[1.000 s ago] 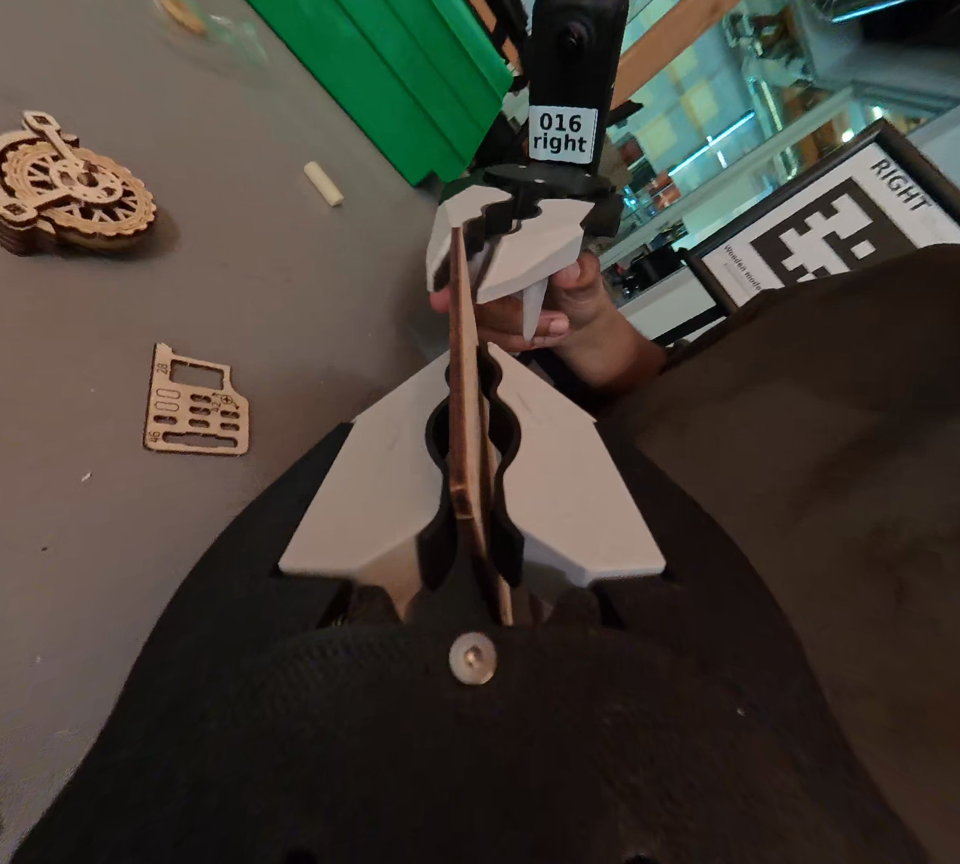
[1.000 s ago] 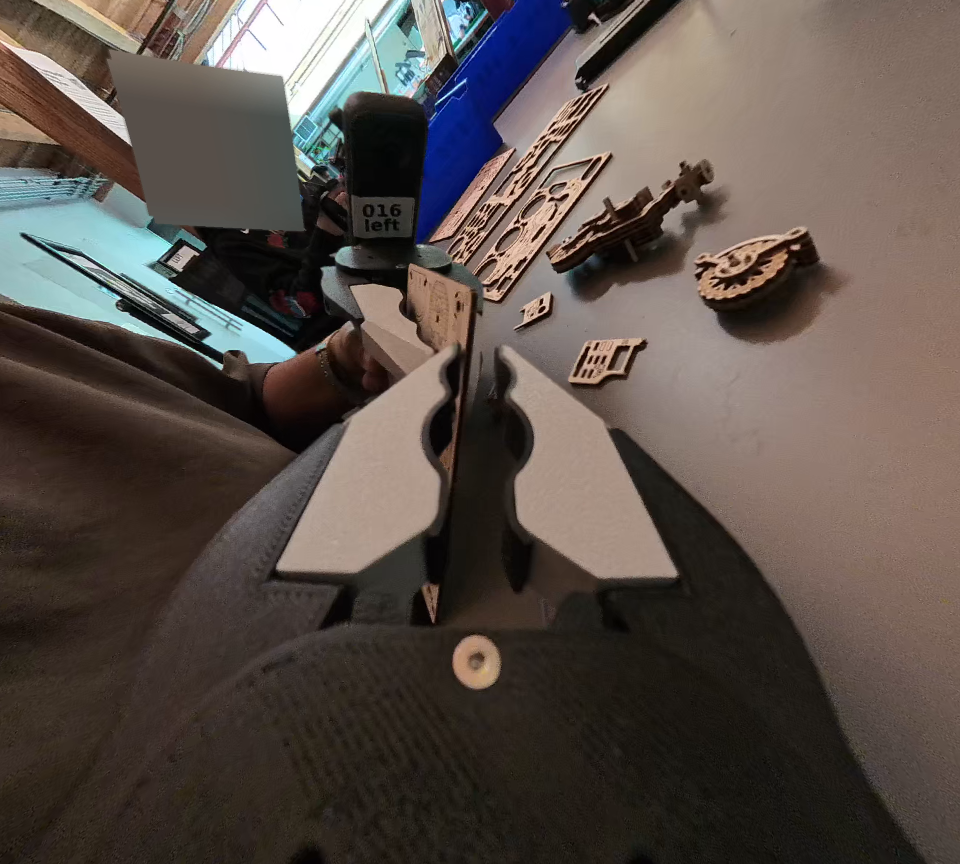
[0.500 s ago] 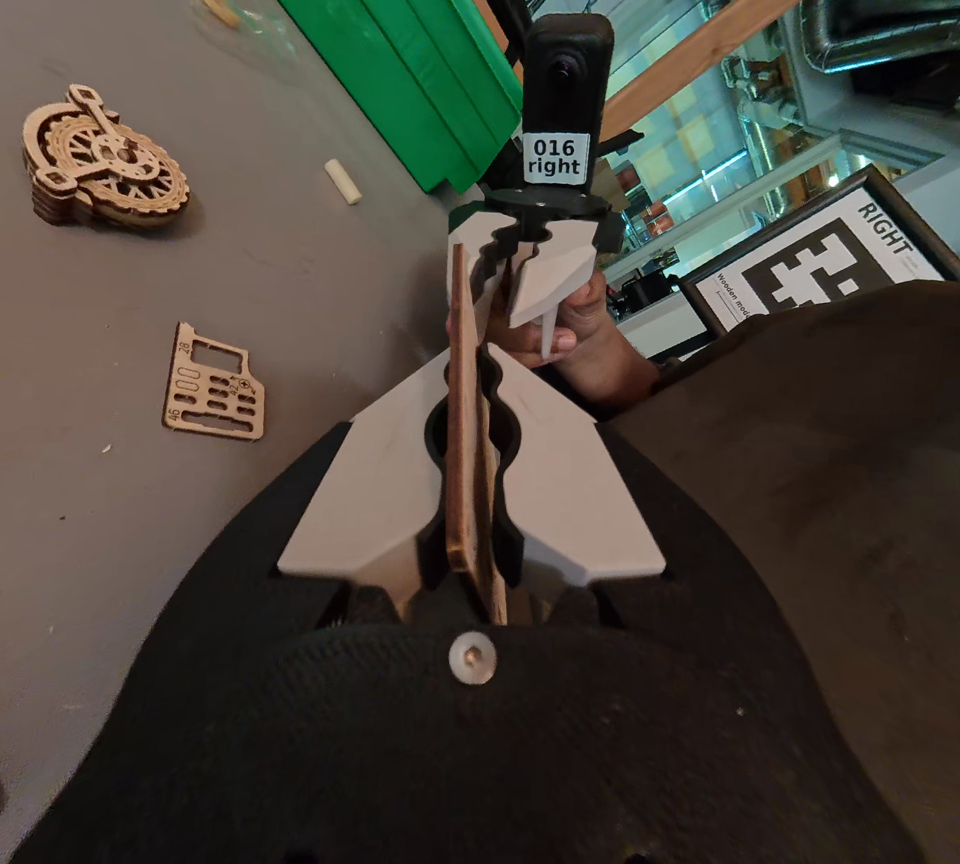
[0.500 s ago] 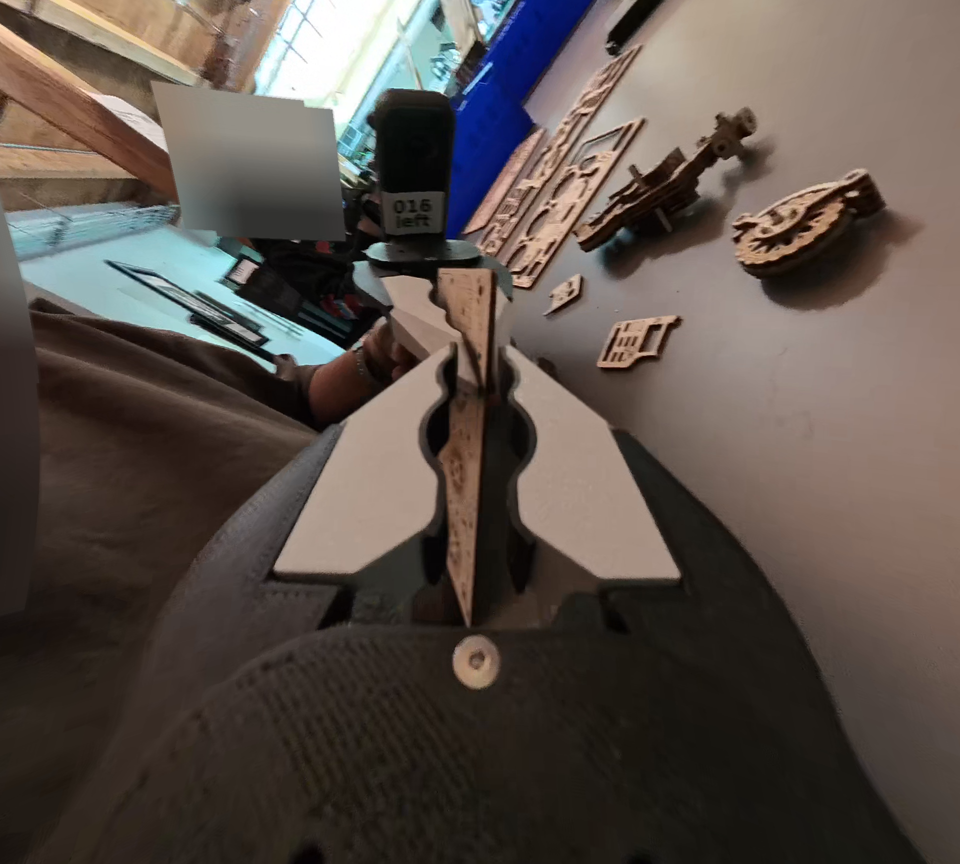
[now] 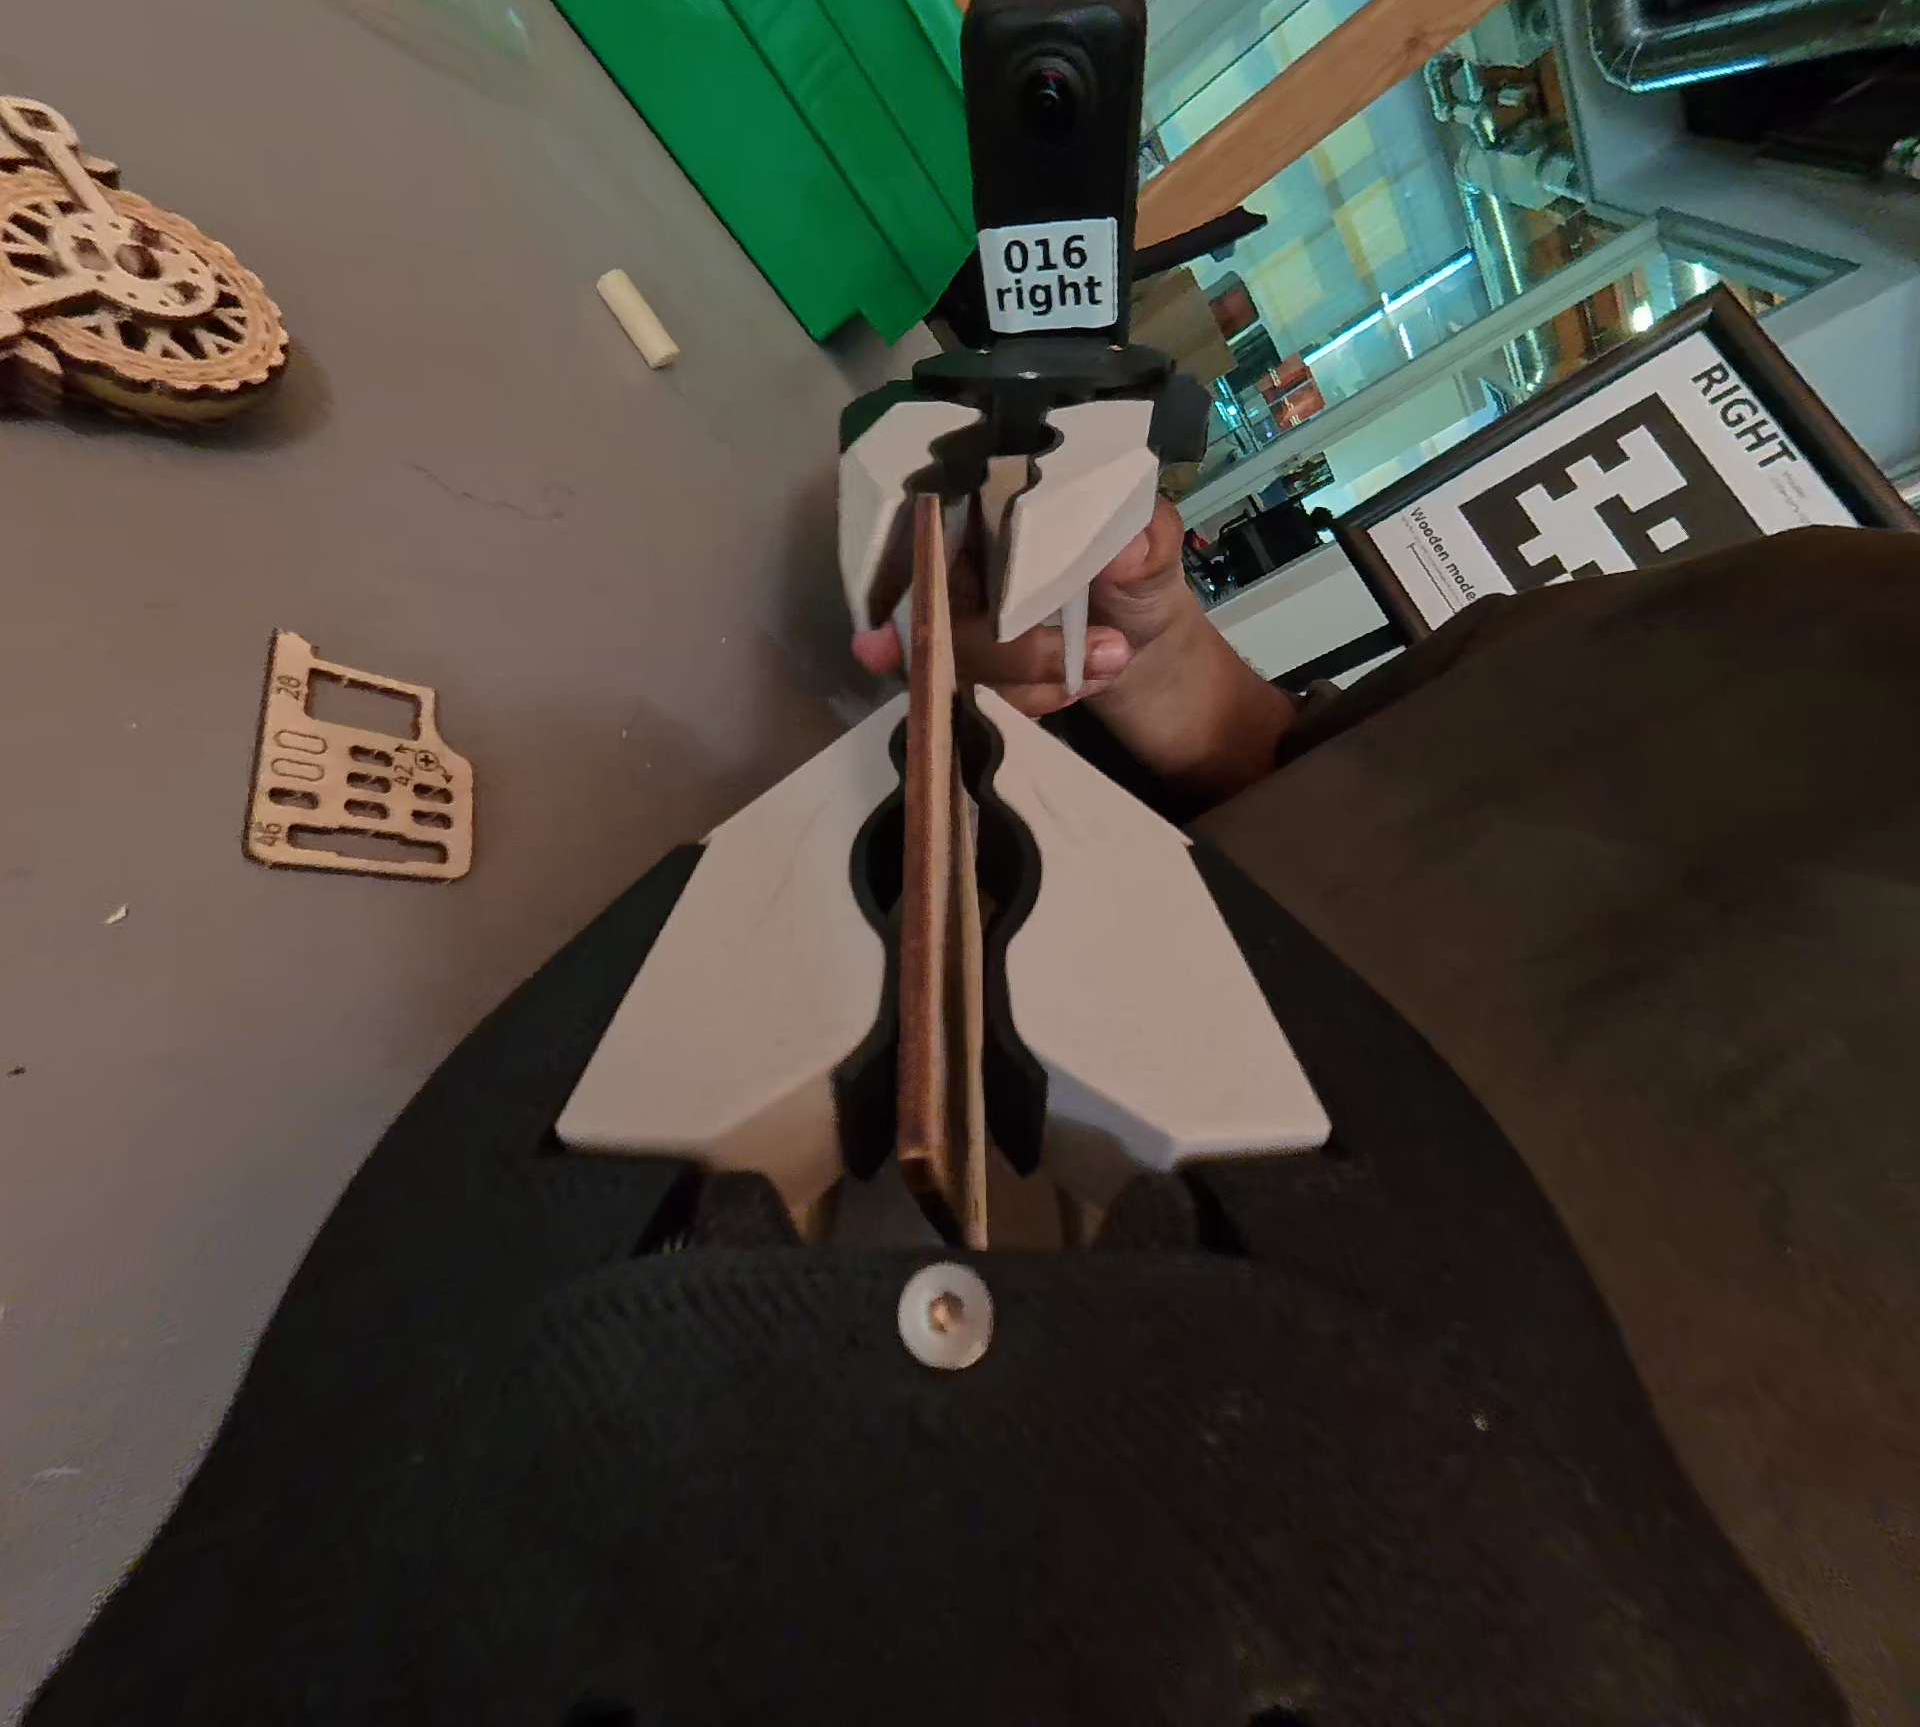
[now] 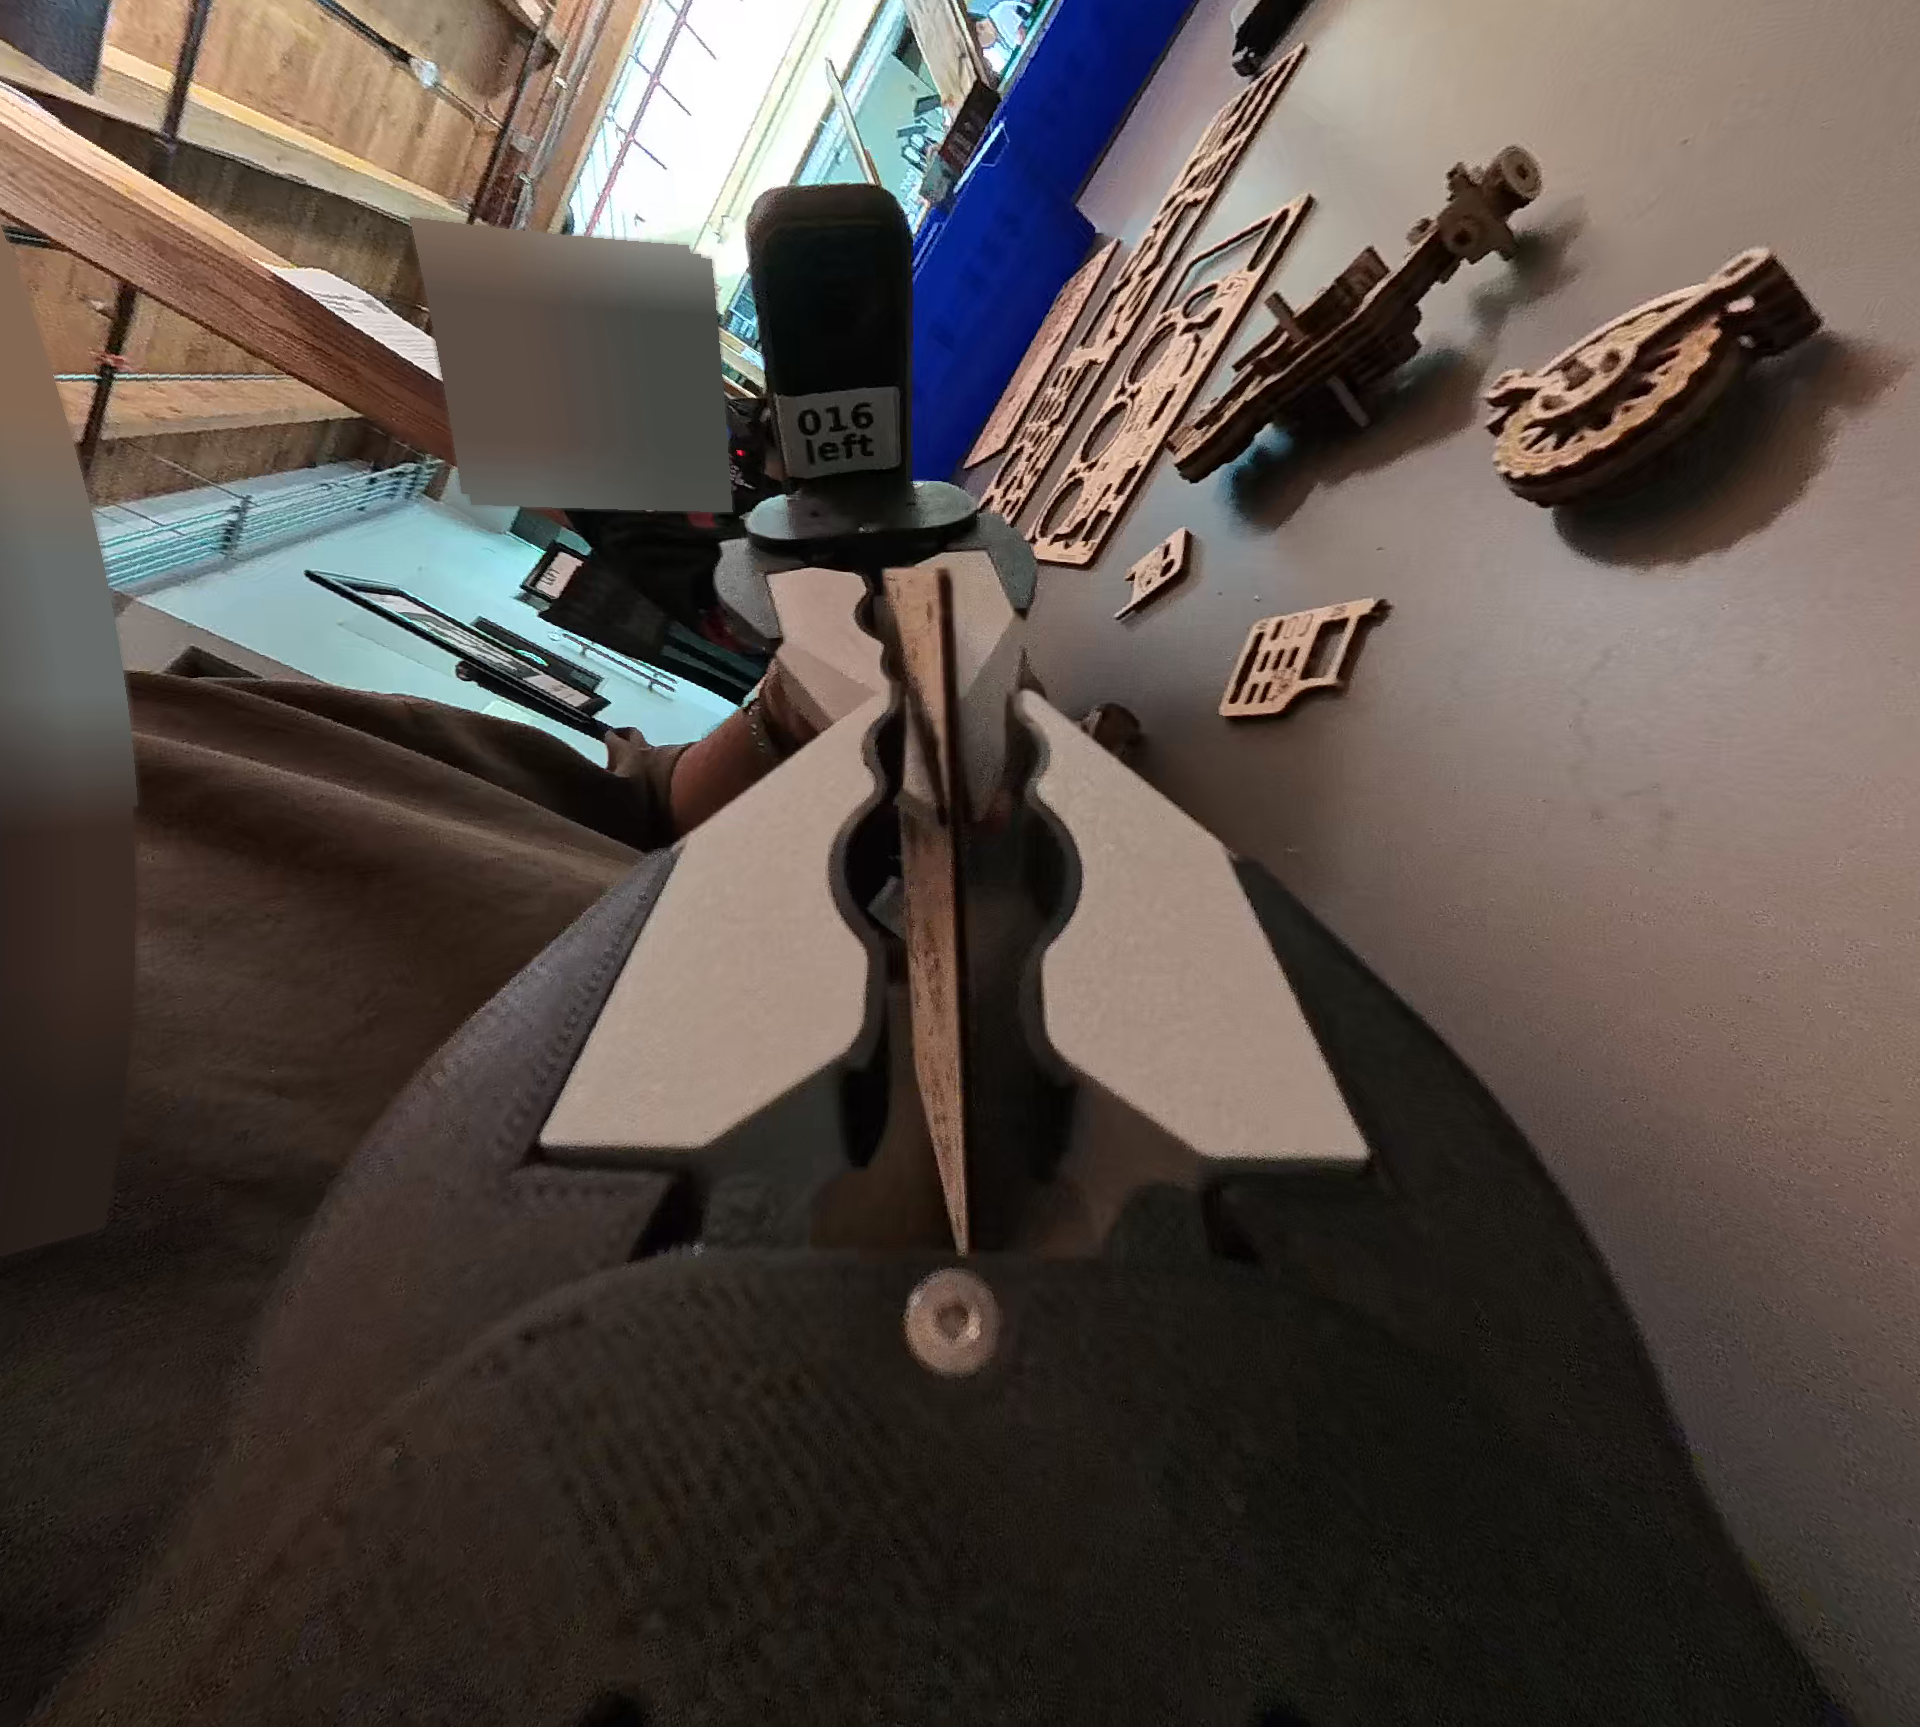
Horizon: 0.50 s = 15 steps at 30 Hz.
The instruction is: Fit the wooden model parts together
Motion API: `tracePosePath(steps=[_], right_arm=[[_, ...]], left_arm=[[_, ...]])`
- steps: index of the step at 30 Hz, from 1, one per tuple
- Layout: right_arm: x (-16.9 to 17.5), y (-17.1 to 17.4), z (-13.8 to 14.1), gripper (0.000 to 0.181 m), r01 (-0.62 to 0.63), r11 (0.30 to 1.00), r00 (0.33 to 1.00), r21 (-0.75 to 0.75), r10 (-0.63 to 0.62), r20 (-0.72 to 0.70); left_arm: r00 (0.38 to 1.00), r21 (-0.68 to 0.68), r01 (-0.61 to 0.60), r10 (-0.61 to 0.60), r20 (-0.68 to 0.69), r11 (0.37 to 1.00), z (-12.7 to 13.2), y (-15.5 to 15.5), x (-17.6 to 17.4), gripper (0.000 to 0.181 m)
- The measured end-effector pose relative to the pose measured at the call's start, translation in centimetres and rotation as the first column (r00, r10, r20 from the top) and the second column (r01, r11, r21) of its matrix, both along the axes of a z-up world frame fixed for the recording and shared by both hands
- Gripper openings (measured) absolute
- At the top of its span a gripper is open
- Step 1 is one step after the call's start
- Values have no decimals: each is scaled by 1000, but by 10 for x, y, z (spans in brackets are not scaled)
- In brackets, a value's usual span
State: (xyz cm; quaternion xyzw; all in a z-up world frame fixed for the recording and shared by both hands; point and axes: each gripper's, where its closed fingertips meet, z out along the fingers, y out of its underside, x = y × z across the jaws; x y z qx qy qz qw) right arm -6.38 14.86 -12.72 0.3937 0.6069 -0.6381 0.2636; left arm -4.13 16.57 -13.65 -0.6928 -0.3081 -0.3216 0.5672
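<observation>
My left gripper (image 5: 940,721) is shut on a thin wooden sheet (image 5: 935,950), seen edge-on and held in the air beside the grey table (image 5: 520,586). The sheet's far end reaches in between the fingers of my right gripper (image 5: 966,597), which faces it. In the right wrist view the same sheet (image 6: 935,950) runs down the middle of my right gripper (image 6: 951,721). Its jaws stand apart, with a gap on both sides of the sheet. My left gripper (image 6: 935,659) shows just beyond, clamped on the sheet's far end.
On the table lie a wooden gear-wheel assembly (image 6: 1631,389), a longer wooden assembly (image 6: 1340,337), a small slotted wooden plate (image 5: 353,773), another small piece (image 6: 1153,571) and punched-out part sheets (image 6: 1143,327). A white peg (image 5: 636,318), a green box (image 5: 727,15) and a blue box (image 6: 1029,202) stand farther off. My two grippers' fingertips are within a few centimetres of each other. From the right gripper's tips to the small slotted wooden plate (image 5: 353,773) is close to 8 centimeters. My right wrist view (image 6: 1285,653) looks at it from another angle.
The sheet lay beside my right gripper's left finger; now it runs between the two fingers. Both grippers have turned slightly, and the left keeps its hold.
</observation>
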Motion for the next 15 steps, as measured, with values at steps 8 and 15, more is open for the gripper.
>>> tracePosePath(steps=[8,15], right_arm=[[4,-3,2,1,-17,1000,999,14,17,-38],[-4,6,3,1,33,999,999,3,-33,-24]], left_arm=[[999,-7,-6,6,-32,1000,-2,3,3,14],[995,18,-93,93,-27,996,1,-7,-15,14]])
